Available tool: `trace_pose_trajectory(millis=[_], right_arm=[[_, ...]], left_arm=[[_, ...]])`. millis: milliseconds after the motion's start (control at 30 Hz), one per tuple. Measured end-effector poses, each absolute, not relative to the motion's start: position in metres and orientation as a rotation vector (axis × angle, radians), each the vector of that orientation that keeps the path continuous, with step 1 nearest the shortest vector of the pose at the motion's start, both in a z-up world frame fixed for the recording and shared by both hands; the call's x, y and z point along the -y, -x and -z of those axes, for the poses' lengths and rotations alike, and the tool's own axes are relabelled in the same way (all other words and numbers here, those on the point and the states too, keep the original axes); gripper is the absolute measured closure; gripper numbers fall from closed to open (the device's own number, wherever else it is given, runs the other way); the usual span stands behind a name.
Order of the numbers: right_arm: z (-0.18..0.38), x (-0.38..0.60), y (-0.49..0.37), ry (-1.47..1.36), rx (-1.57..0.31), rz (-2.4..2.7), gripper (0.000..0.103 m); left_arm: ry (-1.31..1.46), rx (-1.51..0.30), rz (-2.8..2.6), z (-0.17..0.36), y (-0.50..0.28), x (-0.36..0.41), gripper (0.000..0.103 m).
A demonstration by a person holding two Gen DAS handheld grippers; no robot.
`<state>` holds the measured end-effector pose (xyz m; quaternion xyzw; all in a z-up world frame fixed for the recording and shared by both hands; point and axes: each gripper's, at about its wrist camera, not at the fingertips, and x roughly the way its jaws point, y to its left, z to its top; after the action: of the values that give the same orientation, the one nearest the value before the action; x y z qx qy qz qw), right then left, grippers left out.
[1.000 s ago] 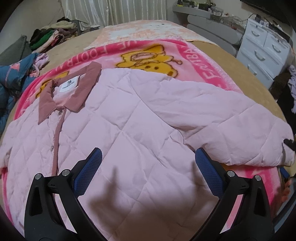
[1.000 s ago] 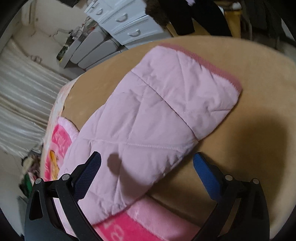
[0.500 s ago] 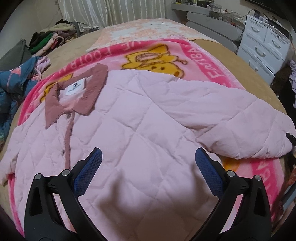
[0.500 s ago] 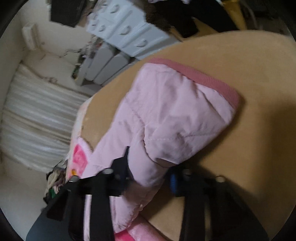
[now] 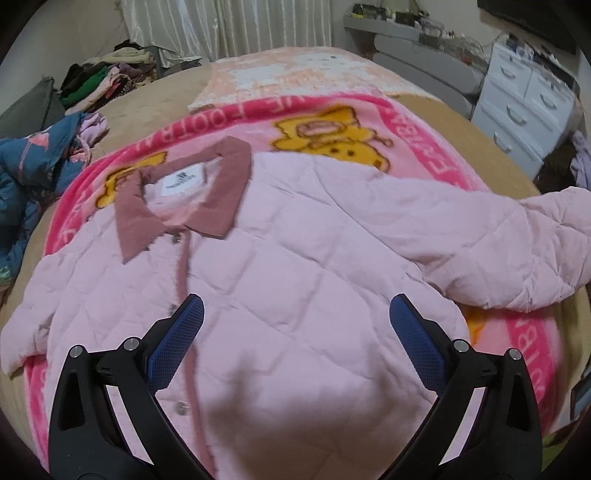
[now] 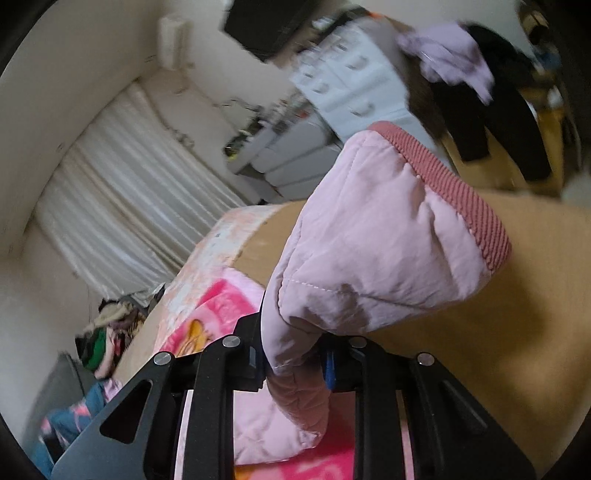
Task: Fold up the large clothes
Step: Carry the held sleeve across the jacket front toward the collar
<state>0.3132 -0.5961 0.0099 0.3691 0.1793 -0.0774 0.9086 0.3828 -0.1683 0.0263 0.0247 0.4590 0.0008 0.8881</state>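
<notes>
A pink quilted jacket (image 5: 295,266) with a dusty-rose collar (image 5: 221,195) lies front-up on a pink cartoon blanket (image 5: 332,122) on the bed. My left gripper (image 5: 295,339) is open and empty, hovering over the jacket's lower front. The jacket's right sleeve (image 5: 517,251) is raised off the bed at the right. My right gripper (image 6: 295,358) is shut on that sleeve (image 6: 369,251) a little behind its ribbed rose cuff (image 6: 461,206) and holds it up in the air.
A pile of clothes (image 5: 103,81) and a blue patterned garment (image 5: 33,162) lie at the bed's far left. White drawers (image 5: 528,99) stand to the right of the bed. Curtains (image 5: 229,26) hang behind. Tan bedding (image 6: 517,314) borders the blanket.
My right gripper closed on the sleeve near the cuff and lifted it off the bed. My left gripper stayed open and drifted slightly right over the jacket.
</notes>
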Motion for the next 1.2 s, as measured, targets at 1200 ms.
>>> trace_pose_trajectory(millis=[1200], right_arm=[[-0.226,0.363,-0.329,-0.27,-0.359,-0.12,0.082]], left_arm=[[0.09,-0.826,-0.117,-0.132,-0.336,0.009,0.009]])
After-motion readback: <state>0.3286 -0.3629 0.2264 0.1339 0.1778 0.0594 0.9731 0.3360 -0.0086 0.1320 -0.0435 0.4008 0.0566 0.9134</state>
